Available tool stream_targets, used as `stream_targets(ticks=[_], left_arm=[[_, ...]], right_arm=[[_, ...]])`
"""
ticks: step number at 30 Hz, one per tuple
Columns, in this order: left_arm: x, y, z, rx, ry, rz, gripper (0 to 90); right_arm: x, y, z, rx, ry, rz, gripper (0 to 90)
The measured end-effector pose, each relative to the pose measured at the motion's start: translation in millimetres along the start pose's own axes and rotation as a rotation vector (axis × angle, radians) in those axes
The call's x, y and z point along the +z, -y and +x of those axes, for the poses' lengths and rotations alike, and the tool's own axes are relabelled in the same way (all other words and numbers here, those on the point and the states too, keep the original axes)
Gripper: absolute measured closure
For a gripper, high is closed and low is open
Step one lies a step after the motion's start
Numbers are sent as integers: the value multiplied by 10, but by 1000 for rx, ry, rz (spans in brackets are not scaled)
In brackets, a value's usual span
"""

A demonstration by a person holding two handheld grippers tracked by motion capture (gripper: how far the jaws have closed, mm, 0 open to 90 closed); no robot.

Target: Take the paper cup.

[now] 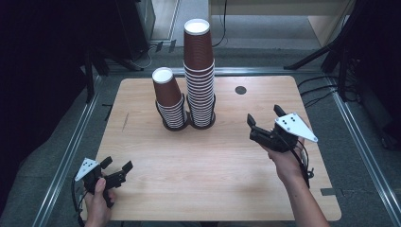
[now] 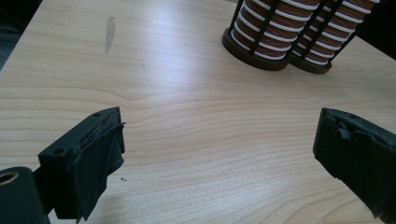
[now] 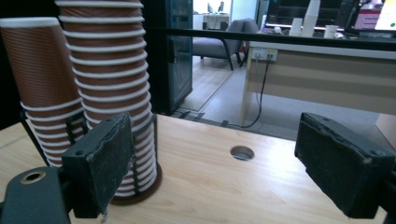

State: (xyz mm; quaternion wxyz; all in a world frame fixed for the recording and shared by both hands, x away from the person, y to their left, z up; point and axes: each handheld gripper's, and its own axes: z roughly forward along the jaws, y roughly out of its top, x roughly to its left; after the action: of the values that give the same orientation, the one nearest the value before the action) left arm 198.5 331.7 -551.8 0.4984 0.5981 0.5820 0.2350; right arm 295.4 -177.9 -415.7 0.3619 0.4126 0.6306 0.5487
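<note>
The two stacks of brown ribbed paper cups stand upside down near the far middle of your pale wooden desk [image 1: 156,156]. The tall stack [image 1: 199,71] and the short stack [image 1: 169,97] sit side by side, touching, each in a black wire holder [image 1: 176,124].

Your right hand-held gripper [image 1: 265,118] hangs over the desk, to the right of the tall stack and near it. Its jaws are wide open and hold nothing. Your left hand-held gripper [image 1: 115,165] sits low at the near left corner, well apart from the cups. It is wide open too, and empty.

Be careful from here. The tall stack is thin and high, so a bump from the side could tip it over. The cups are soft paper, so a hard squeeze could dent one. If you pinch too low, I think you may lift many cups at once. The small round hole [image 1: 240,90] in the desk is off to the right.
</note>
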Motion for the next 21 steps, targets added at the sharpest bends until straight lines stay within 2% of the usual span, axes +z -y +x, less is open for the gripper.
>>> stream_targets(ticks=[5,12,18,21], left_arm=[[3,0,-5,6,4,2,22],[3,1,-8,11,8,4,22],[3,0,-11,15,9,6,22],[4,1,-11,15,11,6,22]], right_arm=[[136,-166,156,-6,-29,-10,117],[254,-273,257,1,-32,-6,73],[381,-385,347,27,-45,-18,55],[440,-416,393,19,-47,-14,49]])
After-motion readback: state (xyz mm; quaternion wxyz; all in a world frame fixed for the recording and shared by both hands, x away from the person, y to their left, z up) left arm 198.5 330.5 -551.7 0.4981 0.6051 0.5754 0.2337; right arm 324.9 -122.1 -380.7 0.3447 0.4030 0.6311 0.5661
